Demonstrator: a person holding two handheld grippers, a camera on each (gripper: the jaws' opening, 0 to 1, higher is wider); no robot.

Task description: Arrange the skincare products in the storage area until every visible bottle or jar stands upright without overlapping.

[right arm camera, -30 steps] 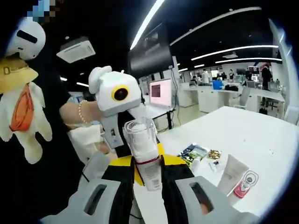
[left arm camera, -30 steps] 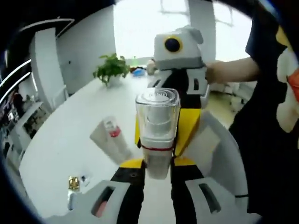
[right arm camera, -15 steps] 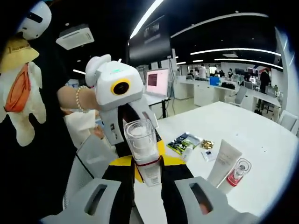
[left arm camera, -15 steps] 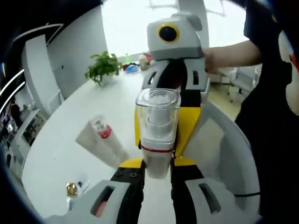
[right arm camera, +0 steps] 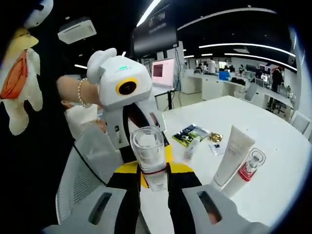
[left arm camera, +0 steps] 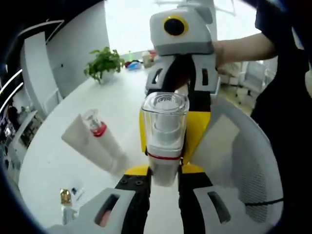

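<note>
The white tube (left arm camera: pixel 95 148) slid toward the left of my left view; both grippers (left arm camera: pixel 163 183) (right arm camera: pixel 155 187) stay closed on the clear-capped bottle (left arm camera: pixel 164 136).

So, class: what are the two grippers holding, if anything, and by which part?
Both hold one clear-capped bottle from opposite sides. The left gripper clamps its lower body; so does the right gripper. The cap stays free.
</note>
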